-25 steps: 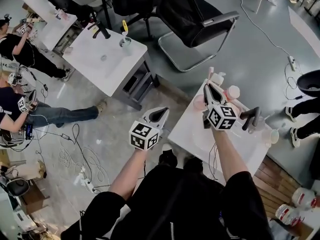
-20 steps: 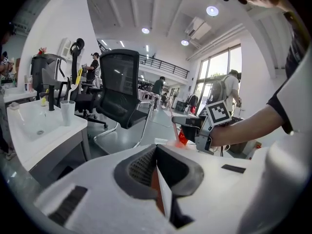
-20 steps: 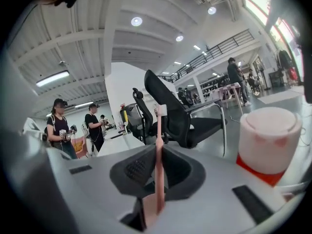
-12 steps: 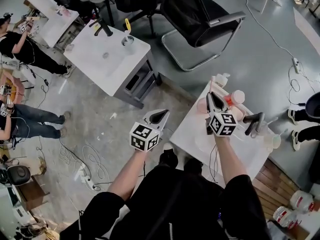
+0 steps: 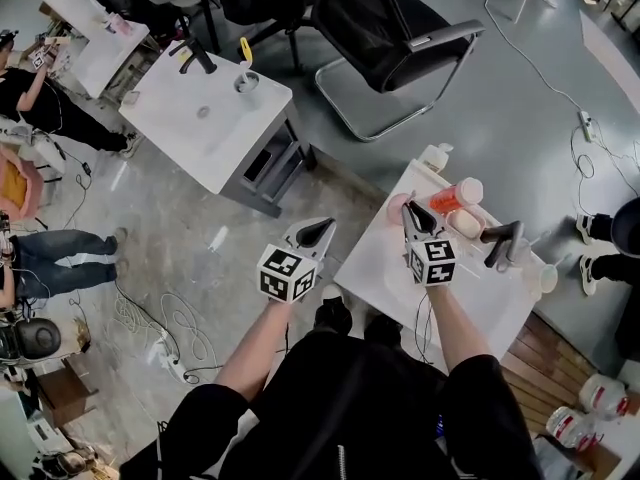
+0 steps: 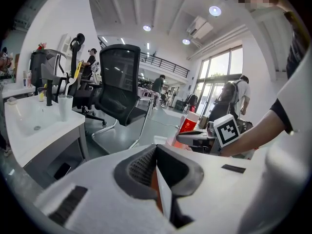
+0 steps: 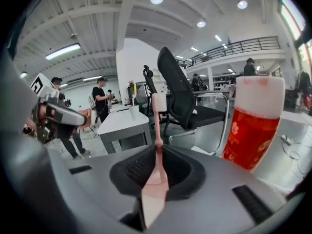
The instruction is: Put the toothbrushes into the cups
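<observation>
Right gripper (image 7: pixel 158 152) jaws clamp pink toothbrush (image 7: pixel 158 123) by handle, head up — probably for standing in red cup (image 7: pixel 251 130). Left gripper (image 6: pixel 155 151) jaws closed, seemingly empty.

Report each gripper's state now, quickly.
Left gripper: closed on a white and orange handle, probably a toothbrush.
Right gripper: closed on a pink toothbrush.

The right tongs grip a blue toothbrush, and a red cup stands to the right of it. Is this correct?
Not quite. The toothbrush gripped in the right tongs is pink, not blue; the right gripper view shows it plainly. The rest holds: in that view a red cup stands to the right of it.
</observation>
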Demonstrator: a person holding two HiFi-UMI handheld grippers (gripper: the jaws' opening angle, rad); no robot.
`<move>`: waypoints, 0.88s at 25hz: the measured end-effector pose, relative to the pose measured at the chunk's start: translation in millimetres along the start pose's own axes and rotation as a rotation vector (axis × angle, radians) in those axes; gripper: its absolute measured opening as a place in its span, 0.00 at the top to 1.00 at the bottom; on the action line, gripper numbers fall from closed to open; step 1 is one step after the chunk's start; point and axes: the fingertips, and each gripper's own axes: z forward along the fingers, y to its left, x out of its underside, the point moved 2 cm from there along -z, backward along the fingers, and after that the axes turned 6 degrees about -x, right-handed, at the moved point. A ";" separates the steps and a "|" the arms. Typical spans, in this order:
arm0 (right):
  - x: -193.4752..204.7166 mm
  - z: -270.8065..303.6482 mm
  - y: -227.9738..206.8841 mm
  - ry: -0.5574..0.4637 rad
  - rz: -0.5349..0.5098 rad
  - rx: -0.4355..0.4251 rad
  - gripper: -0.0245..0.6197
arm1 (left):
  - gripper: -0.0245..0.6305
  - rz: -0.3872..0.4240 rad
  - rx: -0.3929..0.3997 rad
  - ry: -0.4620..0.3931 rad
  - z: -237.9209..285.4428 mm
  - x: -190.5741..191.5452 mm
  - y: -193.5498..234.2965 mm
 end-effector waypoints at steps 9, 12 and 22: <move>13.8 2.5 6.5 0.090 -0.055 0.006 0.89 | 0.96 -0.001 0.008 0.005 2.0 2.3 -6.5; 17.5 5.1 2.6 0.106 -0.026 0.005 0.89 | 0.96 0.001 0.007 0.005 2.6 3.0 -8.1; 14.5 -2.8 -6.4 0.093 0.021 0.025 0.88 | 0.96 0.008 0.008 0.006 -0.5 3.9 -15.1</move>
